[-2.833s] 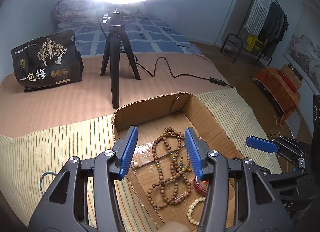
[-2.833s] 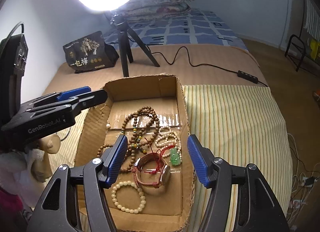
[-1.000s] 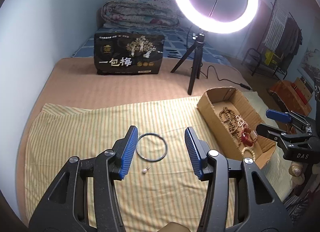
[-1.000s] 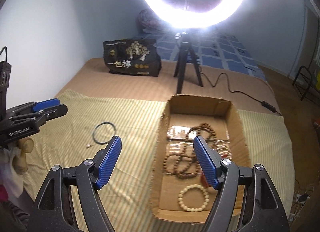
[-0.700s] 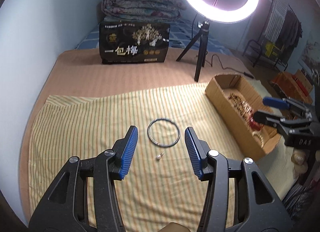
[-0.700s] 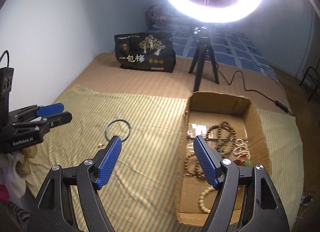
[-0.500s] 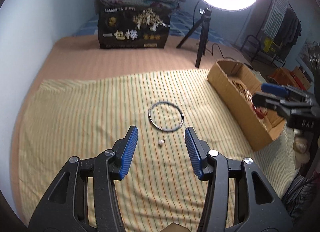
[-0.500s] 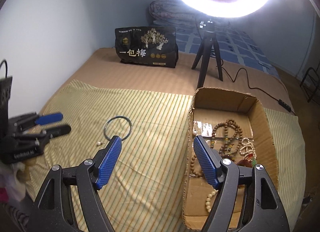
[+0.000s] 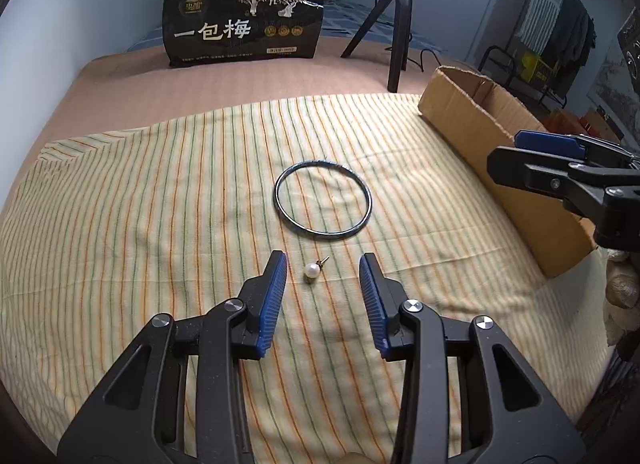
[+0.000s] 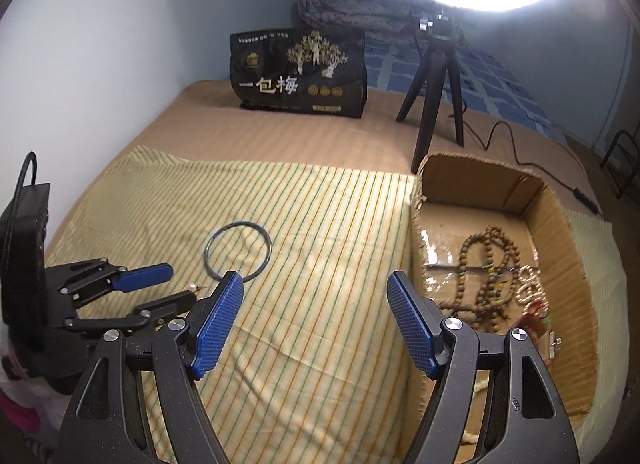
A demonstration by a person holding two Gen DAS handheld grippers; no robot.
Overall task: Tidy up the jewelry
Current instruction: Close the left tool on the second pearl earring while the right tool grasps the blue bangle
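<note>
A small pearl stud earring (image 9: 311,270) lies on the striped cloth (image 9: 160,191), just ahead of and between the tips of my open left gripper (image 9: 323,264). A thin dark bangle (image 9: 322,199) lies flat a little beyond it. In the right wrist view the pearl earring (image 10: 194,287) and the bangle (image 10: 238,251) show at left, with the left gripper (image 10: 160,284) around the pearl. My right gripper (image 10: 316,288) is open and empty above the cloth, beside the cardboard box (image 10: 560,223) that holds brown bead strands (image 10: 488,264) and other jewelry.
The cardboard box (image 9: 480,131) stands at the cloth's right side. A black printed bag (image 9: 244,19) and a ring light tripod (image 9: 400,23) stand behind on the bed. A power cable (image 10: 520,155) runs behind the box. A wall is at left.
My left gripper has moved from over the box leftward to the cloth and lowered toward the pearl earring. My right gripper has swung left, away from the box. Both stay open.
</note>
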